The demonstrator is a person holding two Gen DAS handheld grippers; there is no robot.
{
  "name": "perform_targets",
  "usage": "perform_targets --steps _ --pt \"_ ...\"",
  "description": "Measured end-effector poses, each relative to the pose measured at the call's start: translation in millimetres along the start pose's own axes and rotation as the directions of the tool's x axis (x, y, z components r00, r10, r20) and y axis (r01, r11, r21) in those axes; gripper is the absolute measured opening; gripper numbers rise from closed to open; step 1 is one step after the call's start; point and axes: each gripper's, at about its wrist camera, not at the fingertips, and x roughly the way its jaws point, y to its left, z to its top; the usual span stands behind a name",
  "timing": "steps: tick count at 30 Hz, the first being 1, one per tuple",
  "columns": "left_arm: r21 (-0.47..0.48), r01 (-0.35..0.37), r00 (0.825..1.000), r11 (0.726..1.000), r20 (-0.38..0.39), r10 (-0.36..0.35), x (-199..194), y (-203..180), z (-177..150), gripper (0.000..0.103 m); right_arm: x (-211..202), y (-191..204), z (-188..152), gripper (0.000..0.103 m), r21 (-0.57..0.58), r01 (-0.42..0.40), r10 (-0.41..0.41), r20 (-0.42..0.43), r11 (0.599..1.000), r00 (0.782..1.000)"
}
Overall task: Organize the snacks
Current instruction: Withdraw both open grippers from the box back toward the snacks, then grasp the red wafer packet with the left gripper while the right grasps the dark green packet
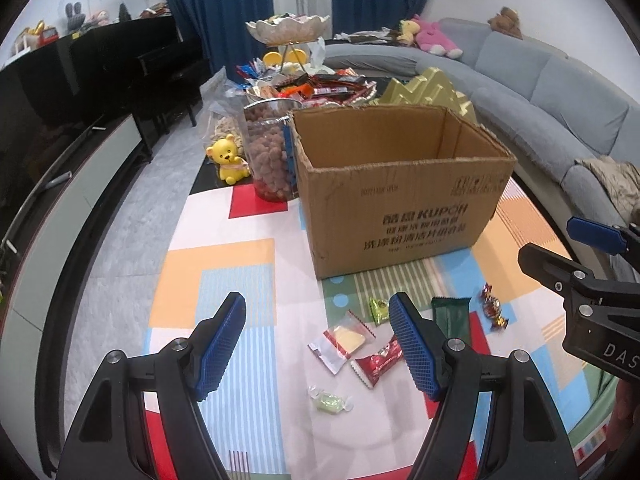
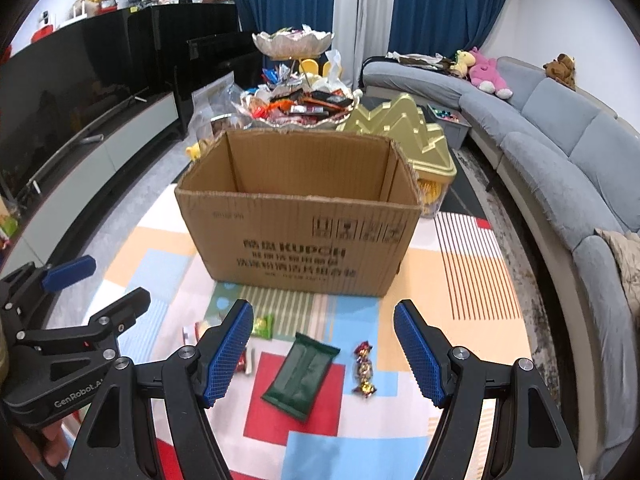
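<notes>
Ideally, the wide-open right gripper (image 2: pixel 323 354) straddles the green packet (image 2: pixel 301 376) squarely, while the left gripper (image 1: pixel 318 346) hovers open.

The box (image 2: pixel 298 236) hides its own floor from both cameras, so what lies inside cannot be told. In the right wrist view, the red packet (image 2: pixel 245 362) peeks out from behind the right gripper's (image 2: pixel 324 354) left finger, mostly covered, and the white packet (image 2: pixel 191 330) is only a sliver. The bear (image 2: pixel 195 151) is nearly lost behind the box corner. In the left wrist view, the right finger of the left gripper (image 1: pixel 318 346) covers one end of the red packet (image 1: pixel 376 362). Box print is blurred on its lower lines. The tray (image 1: pixel 320 90) holds wrappers too small to name.
</notes>
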Motion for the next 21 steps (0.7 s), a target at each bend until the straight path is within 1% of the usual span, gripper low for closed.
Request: perform_targets --steps 4,11,21 --pt "0.030 0.023 1.000 0.999 -0.006 -0.023 6.6 -1.2 -8.7 0.073 6.9 1.2 -9.3 0.074 0.011 0.008 -0.008 -0.017 1.000 1.000" --pt "0.087 0.084 0.996 0.993 -0.005 -0.084 16.4 -4.0 -22.2 0.073 18.8 3.6 -22.9 0.074 0.029 0.023 -0.021 -0.043 0.999 0.999" --pt "0.159 0.167 0.986 0.973 -0.024 -0.165 31.1 -7.0 -37.0 0.073 34.7 11.9 -38.9 0.074 0.034 0.035 -0.032 -0.075 0.999 0.997"
